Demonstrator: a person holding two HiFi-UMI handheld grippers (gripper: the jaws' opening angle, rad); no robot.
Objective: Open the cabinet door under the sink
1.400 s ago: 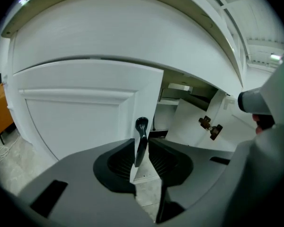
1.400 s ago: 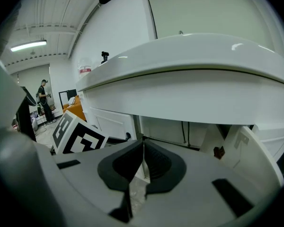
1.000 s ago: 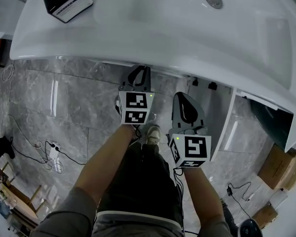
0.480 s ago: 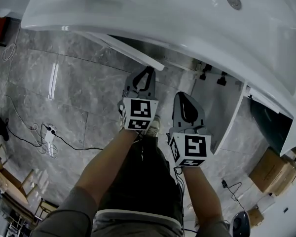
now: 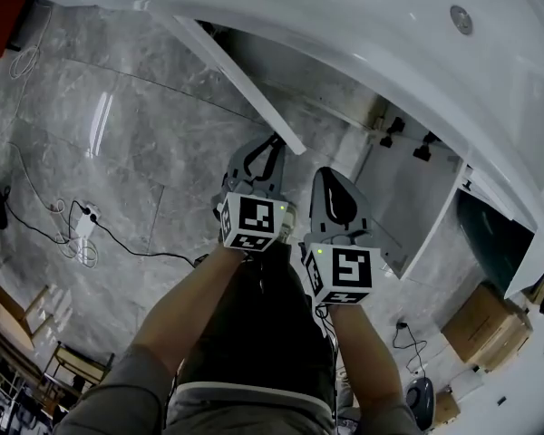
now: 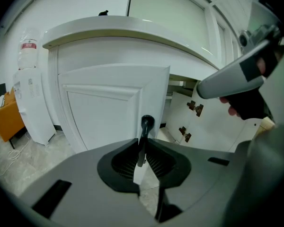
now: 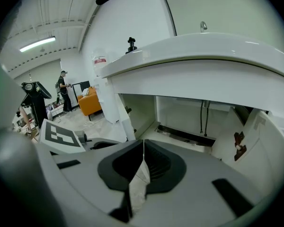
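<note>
1. Grey marble floor (image 5: 118,152) underfoot. Both forearms reach forward over it, each hand carrying a gripper.
2. Nearest, the left gripper (image 5: 268,150): jaws pinched on the black handle (image 6: 145,126), which stands upright between the pads.
3. Just beside it, the right gripper (image 5: 335,184): jaws pressed together with nothing between them, clear of both doors.
4. That handle sits at the free edge of the cabinet door (image 5: 245,89), white and panelled. The door stands open; from above it shows edge-on, angling out from under the sink (image 5: 417,53).
5. To the right a second door (image 5: 408,207) also stands open, with dark hinges (image 7: 238,143) on its inner face.
6. Between the doors is the cabinet interior (image 7: 180,110), white, with thin pipes (image 7: 202,117) dropping at the back.
7. Above, the sink is white and overhangs the cabinet; its round drain (image 5: 460,18) shows.
8. Farther off:
   - a power strip (image 5: 83,234) with cable on the floor at left
   - a cardboard box (image 5: 485,324) at right
   - an orange sofa (image 7: 90,100) and a standing person (image 7: 64,91) in the room behind
</note>
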